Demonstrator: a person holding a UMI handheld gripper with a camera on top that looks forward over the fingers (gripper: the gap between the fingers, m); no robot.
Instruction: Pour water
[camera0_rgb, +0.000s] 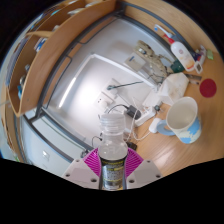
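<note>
1. The gripper (113, 168) had its jaws clamped on a clear plastic bottle (113, 140), held upright between the pink pads (93, 163).
2. Beyond, a white cup (182, 118) stood on the worktop (150, 125) beside the steel sink (95, 80).

no text can be read; the label on the clear plastic bottle (113, 150) is too small.

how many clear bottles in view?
1. The clear bottle stands between the gripper fingers, pads at both sides, in front of the sink. Clutter beyond the white cup may hide more.
</note>
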